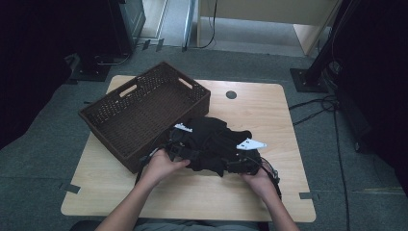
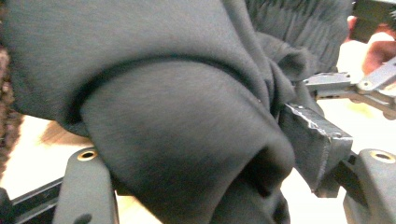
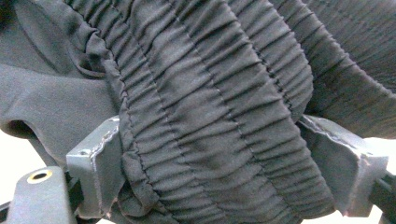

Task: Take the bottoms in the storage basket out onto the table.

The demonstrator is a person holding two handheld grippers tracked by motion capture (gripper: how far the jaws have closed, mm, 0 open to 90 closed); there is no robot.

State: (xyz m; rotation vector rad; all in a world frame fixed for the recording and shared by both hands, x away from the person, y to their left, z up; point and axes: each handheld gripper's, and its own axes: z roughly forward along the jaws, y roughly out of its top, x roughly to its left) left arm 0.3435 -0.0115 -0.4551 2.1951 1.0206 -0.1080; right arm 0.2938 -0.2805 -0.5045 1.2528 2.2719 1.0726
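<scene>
A black garment (image 1: 211,142) lies bunched on the wooden table (image 1: 255,110), just in front of the basket. My left gripper (image 1: 175,149) is at its left edge. In the left gripper view a thick rounded fold of the garment (image 2: 163,70) sits between the jaws of my left gripper (image 2: 205,149) and drapes over the left one. The fold looks loose, not pinched. My right gripper (image 1: 240,163) is at the garment's near right edge. In the right gripper view my right gripper (image 3: 219,158) is shut on the ribbed elastic waistband (image 3: 210,93), squeezed between both grey pads.
A dark brown wicker basket (image 1: 144,82) with handle slots stands on the table's left half, hanging over its left edge. Cables (image 1: 312,106) run over the grey carpet at the right. A round hole (image 1: 231,95) marks the tabletop at the back.
</scene>
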